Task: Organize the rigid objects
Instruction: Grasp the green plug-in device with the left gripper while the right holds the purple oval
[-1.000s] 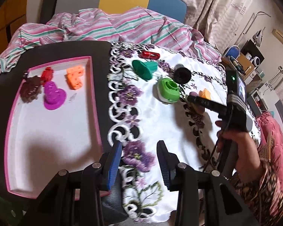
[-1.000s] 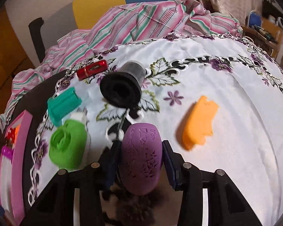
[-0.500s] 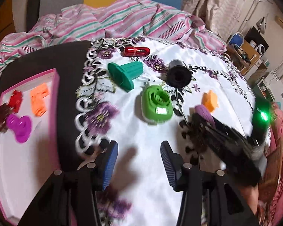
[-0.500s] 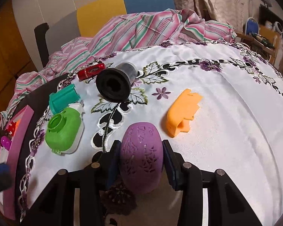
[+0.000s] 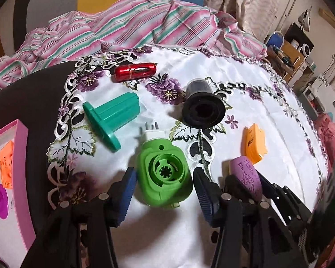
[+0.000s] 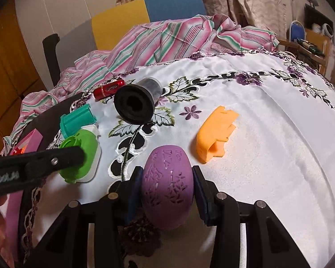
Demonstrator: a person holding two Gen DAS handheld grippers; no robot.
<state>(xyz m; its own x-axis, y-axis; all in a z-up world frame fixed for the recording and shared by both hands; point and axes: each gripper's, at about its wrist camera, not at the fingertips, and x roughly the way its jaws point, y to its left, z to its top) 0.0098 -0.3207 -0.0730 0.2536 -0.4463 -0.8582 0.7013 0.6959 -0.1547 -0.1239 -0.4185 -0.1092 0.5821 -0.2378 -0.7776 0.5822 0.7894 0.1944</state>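
Observation:
A green plug-in holder (image 5: 164,174) with a white pronged back lies on the embroidered white cloth. My left gripper (image 5: 165,182) straddles it. Its jaws are opening, and a thin gap shows between each blue pad and the holder. From the right wrist view the same holder (image 6: 87,154) is partly hidden behind a black left finger (image 6: 44,160). My right gripper (image 6: 167,176) is shut on a purple patterned egg (image 6: 167,183), just above the cloth. The egg (image 5: 245,176) also shows at the lower right of the left wrist view.
On the cloth beyond lie a teal flanged piece (image 5: 114,116), a red capsule (image 5: 135,71), a black cup (image 5: 203,107) on its side and an orange piece (image 5: 253,143). A pink-rimmed tray (image 5: 22,156) at left holds orange, red and magenta pieces. Striped fabric is heaped at the back.
My left gripper swept right from beside the pink tray to the green holder, sank a little, and its jaws spread wider. The right gripper kept its place with the purple egg.

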